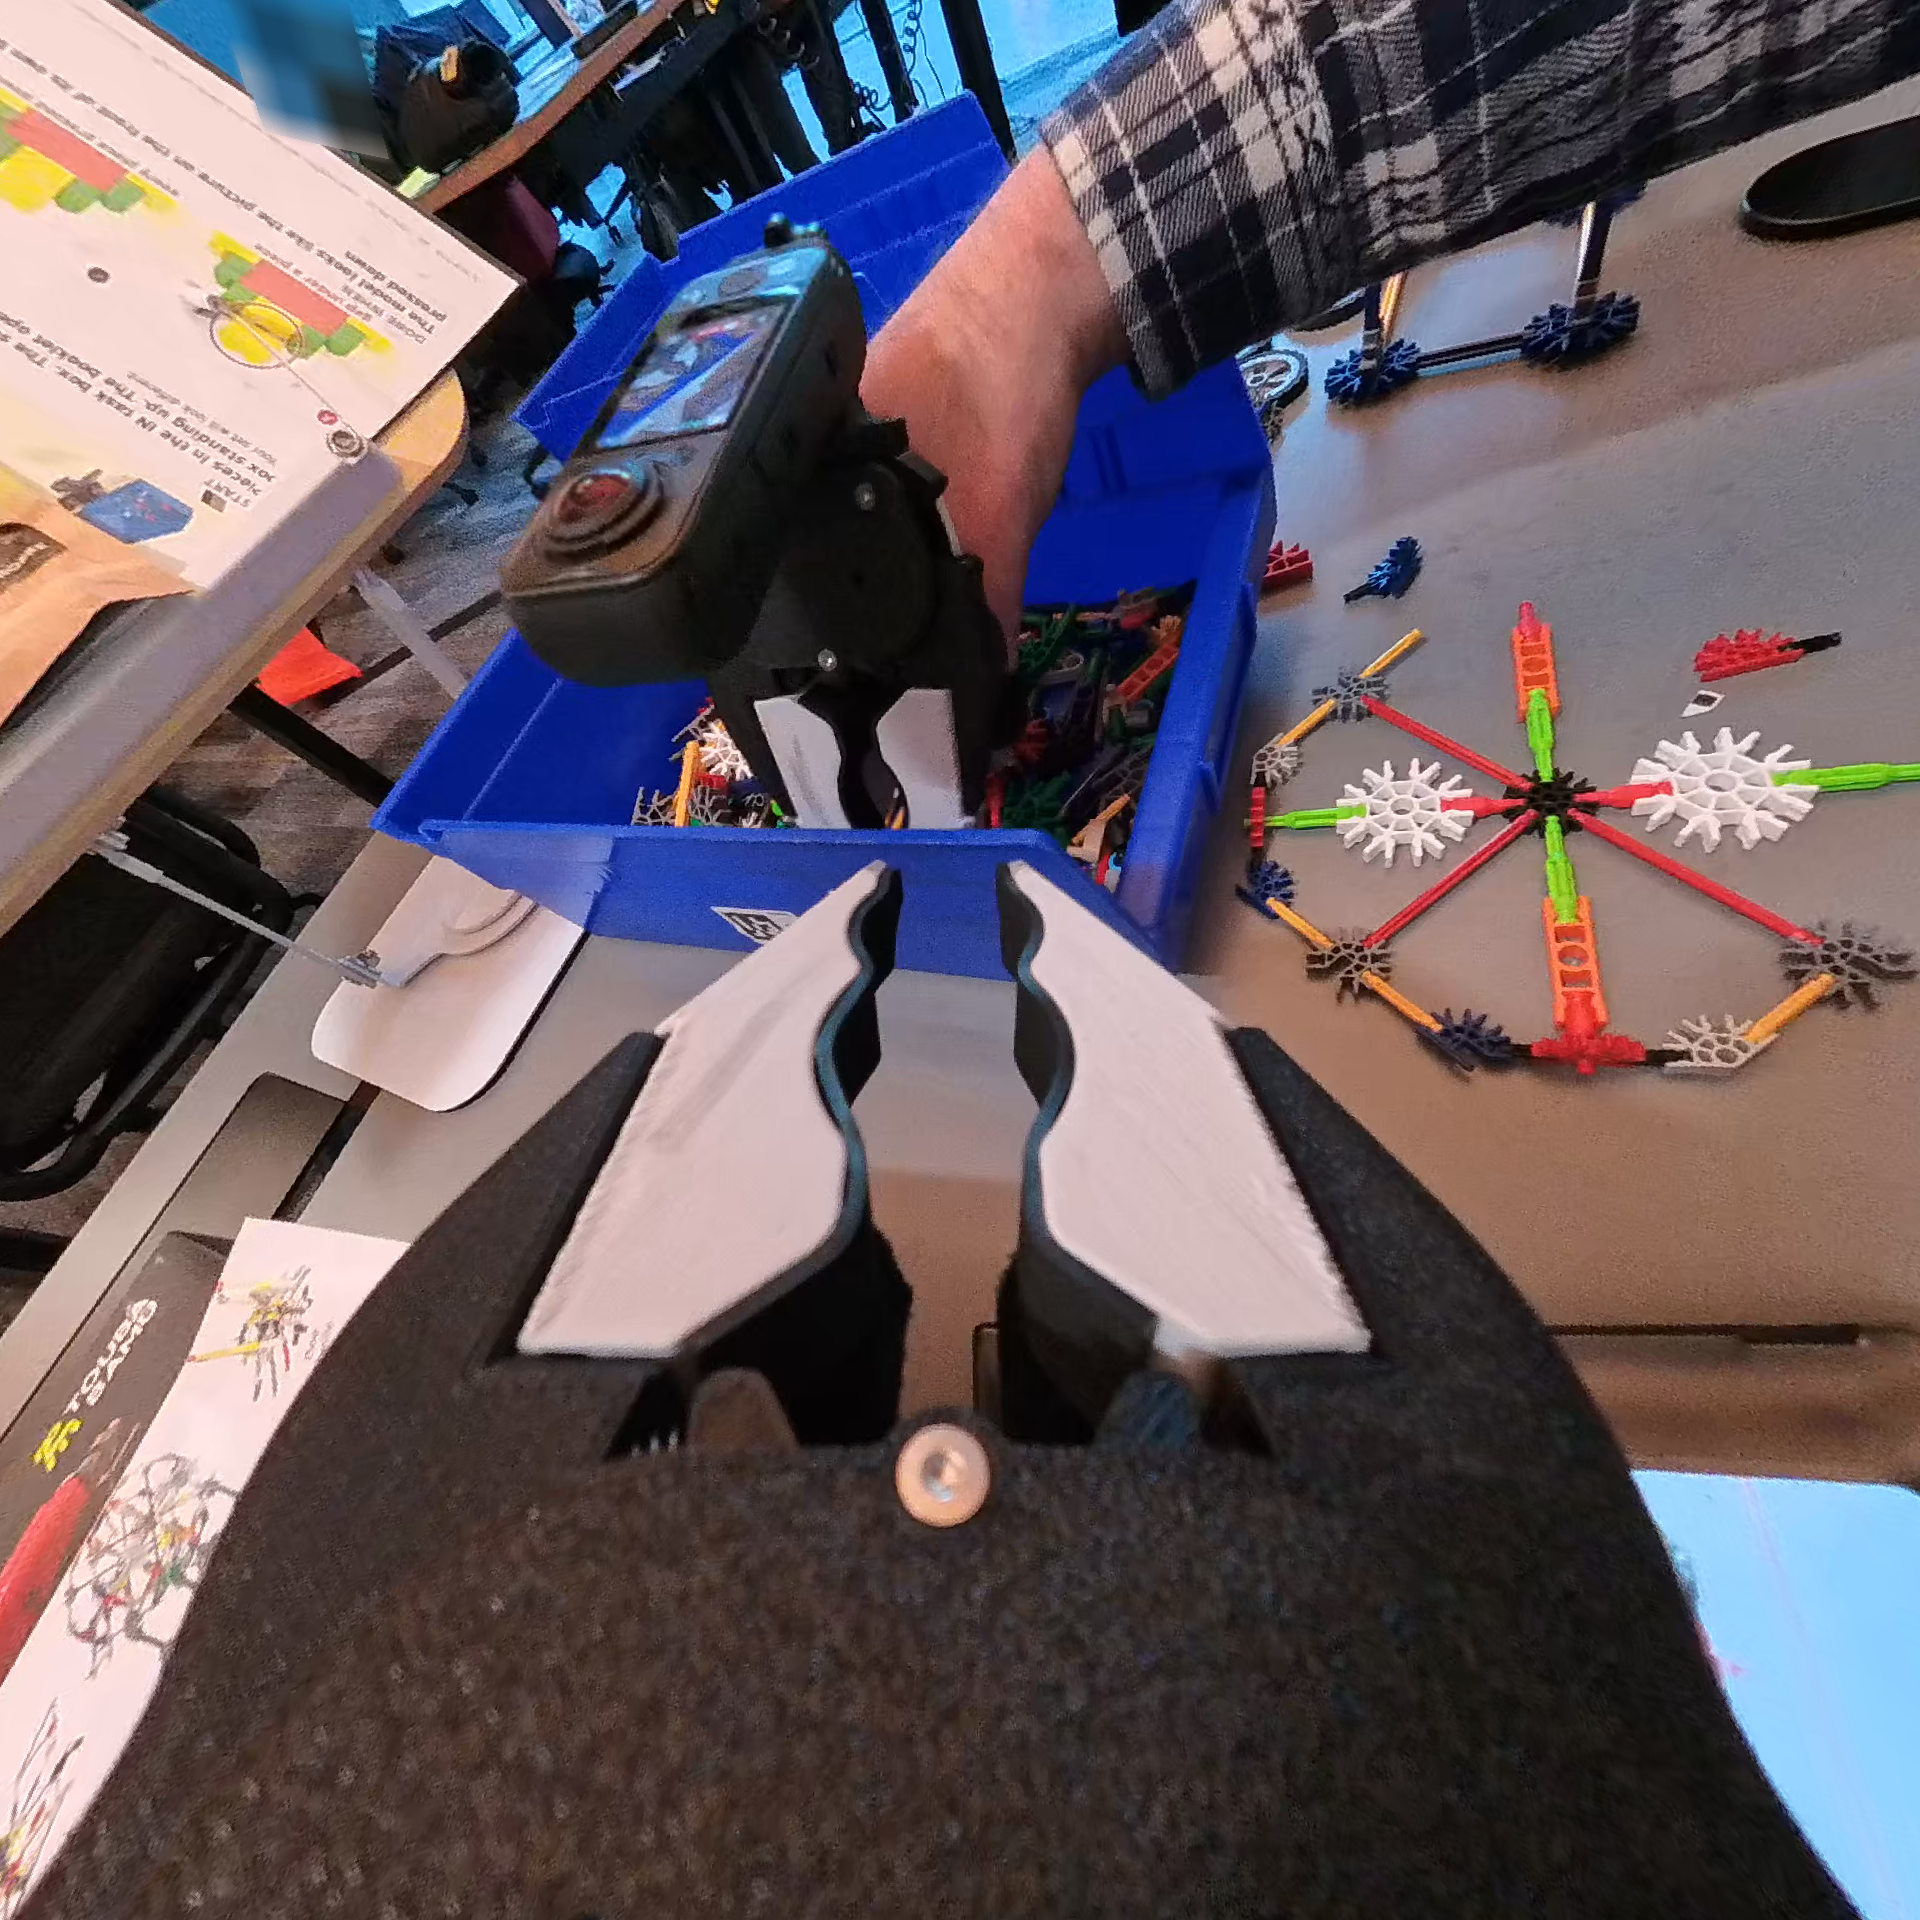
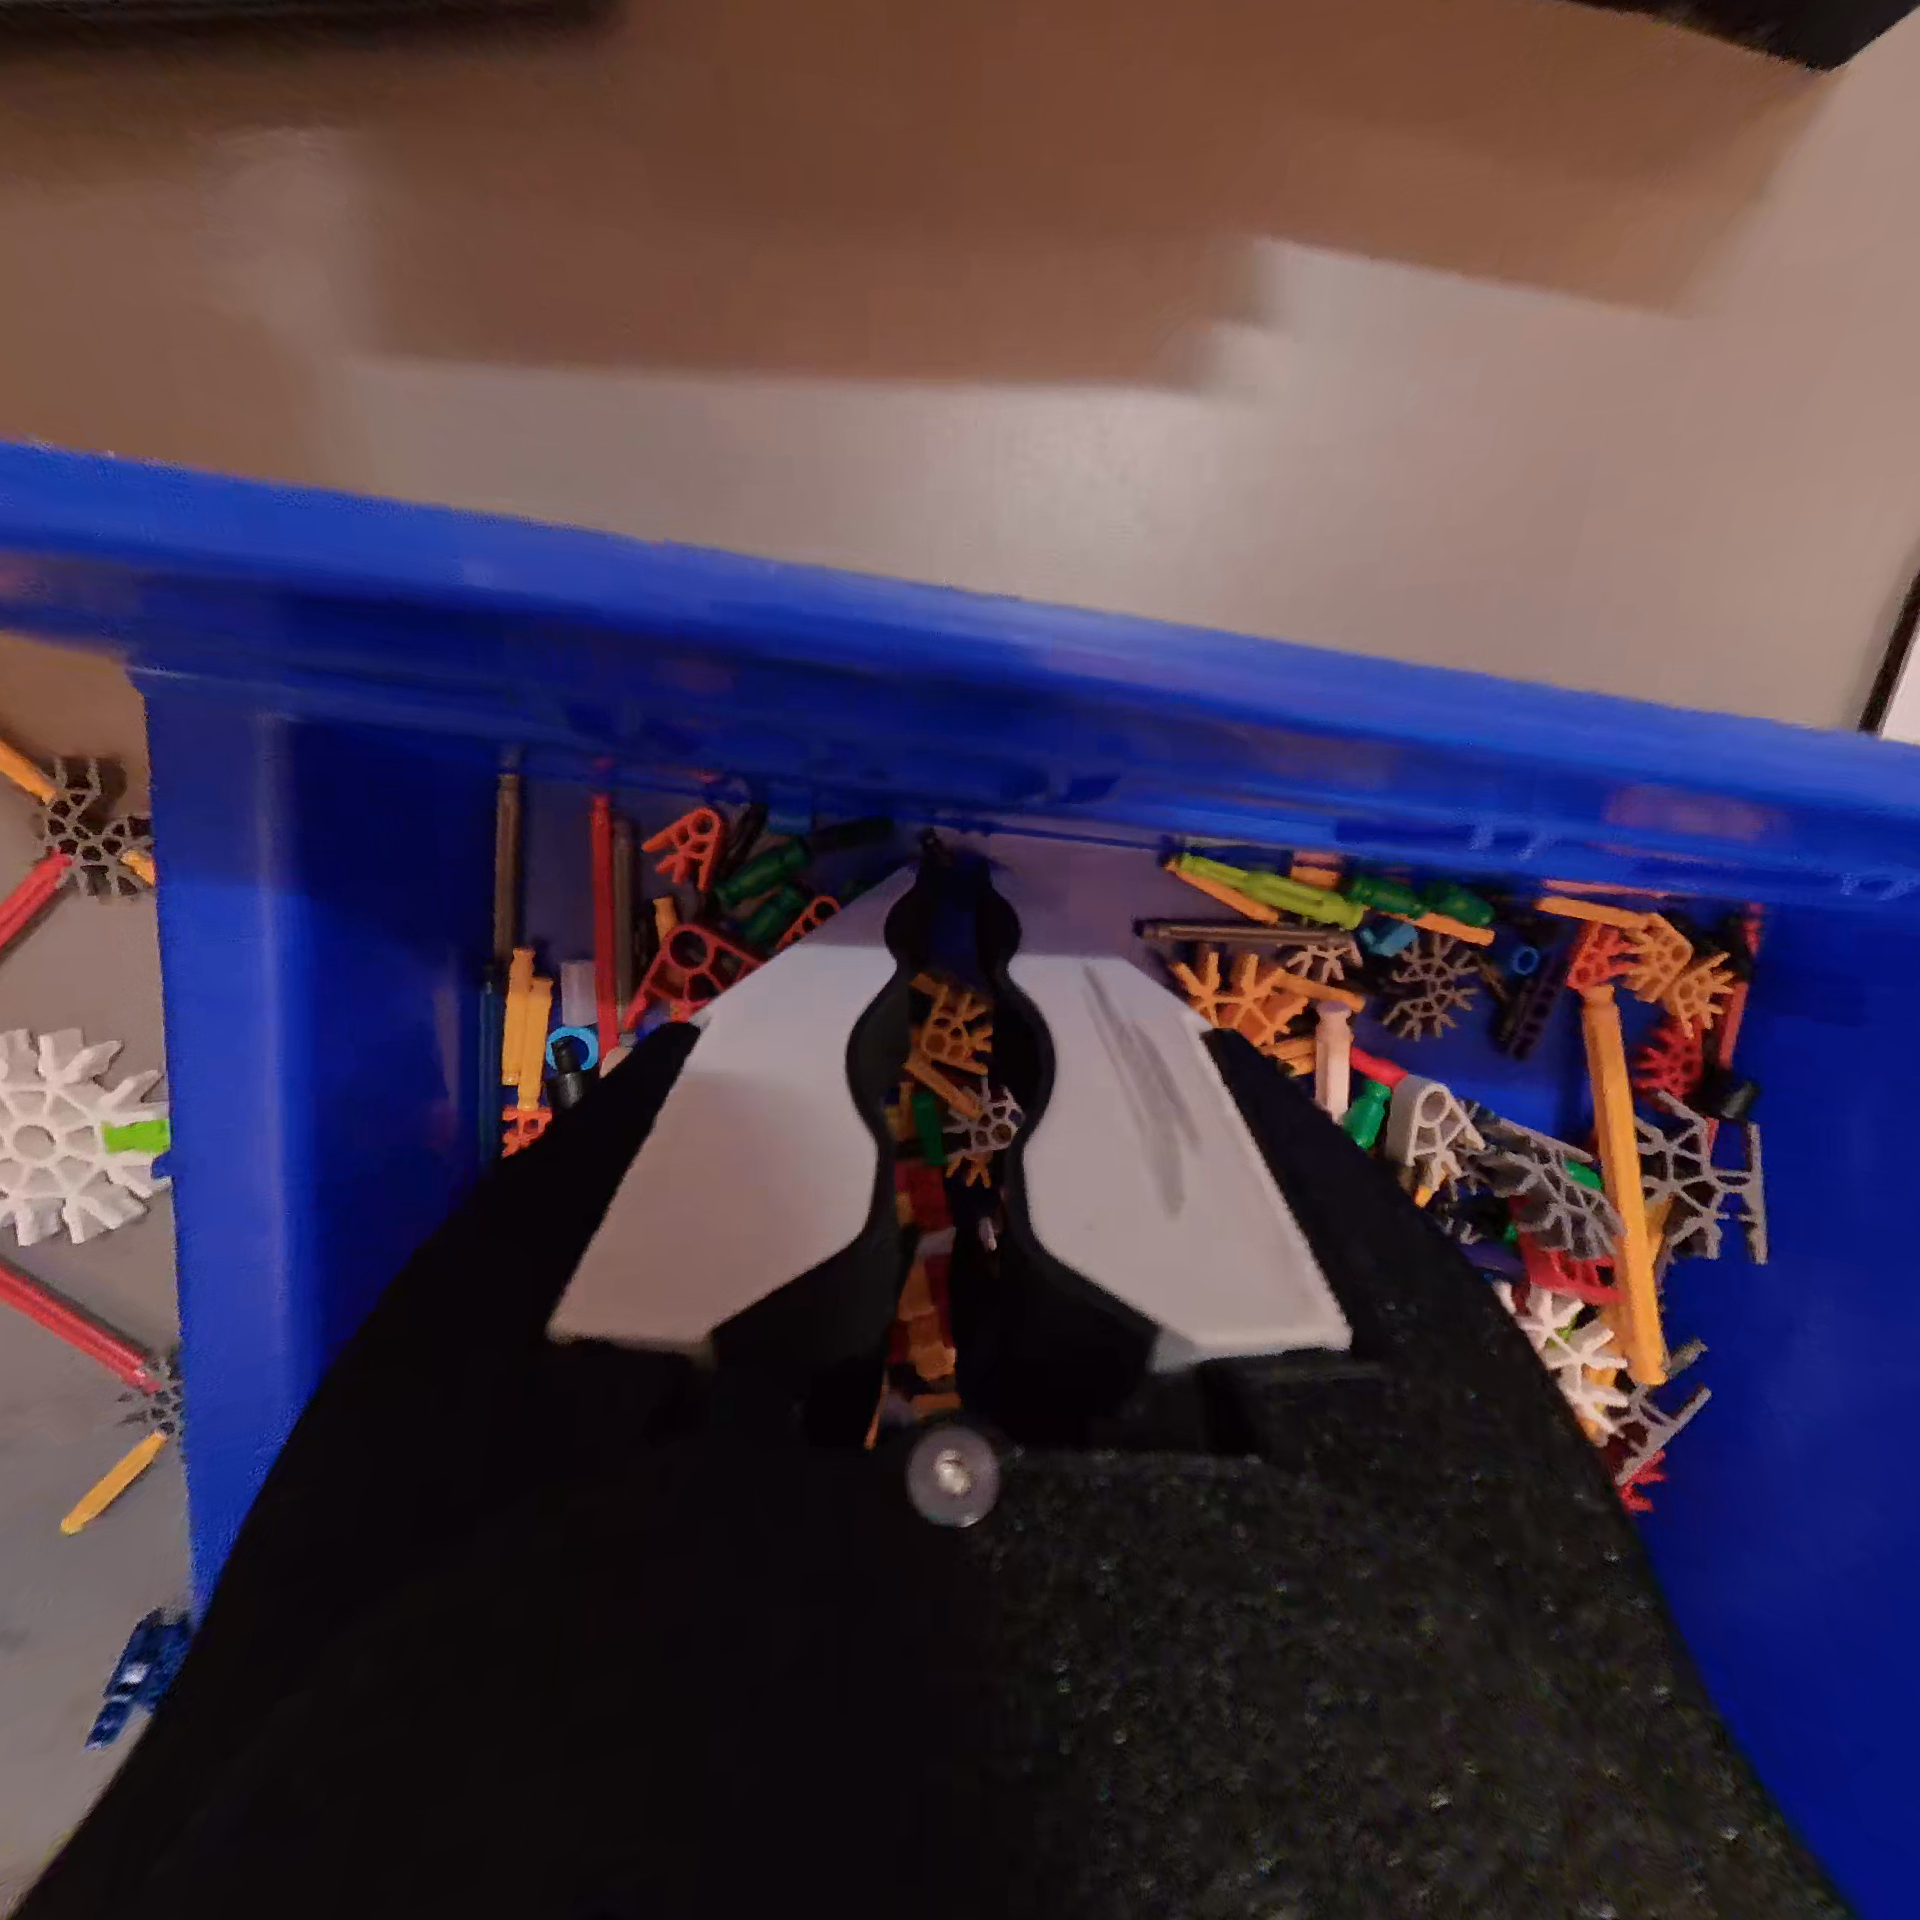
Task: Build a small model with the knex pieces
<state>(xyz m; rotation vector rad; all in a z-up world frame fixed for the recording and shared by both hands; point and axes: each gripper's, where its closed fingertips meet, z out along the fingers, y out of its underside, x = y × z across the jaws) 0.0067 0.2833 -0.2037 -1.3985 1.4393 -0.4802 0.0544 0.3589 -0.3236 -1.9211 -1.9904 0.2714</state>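
Observation:
A blue plastic bin [image 1: 727, 894] holds a heap of small coloured rods and connectors [image 1: 1101, 707]. My left gripper [image 1: 948, 883] is open and empty, just above the table in front of the bin's near wall. A hand [image 1: 987, 374] in a plaid sleeve holds my right gripper [image 1: 868, 800] down inside the bin. In the right wrist view its tips [image 2: 932, 868] are together over the pieces [image 2: 1247, 987], close to the bin's wall [image 2: 935, 707]. I cannot tell whether they pinch a piece. A flat wheel of rods and connectors [image 1: 1548, 795] lies on the table right of the bin.
A printed instruction sheet [image 1: 208, 291] leans on a stand at the left. A toy box [image 1: 114, 1455] lies at the lower left and a white card [image 1: 447, 997] by the bin. A small blue-wheeled frame [image 1: 1475, 343], a loose red connector [image 1: 1745, 652] and a blue one [image 1: 1387, 571] lie right of the bin. There is about 15 cm between the tips of the two grippers. The white card [image 1: 447, 997] is about 25 cm from my right fingertips.

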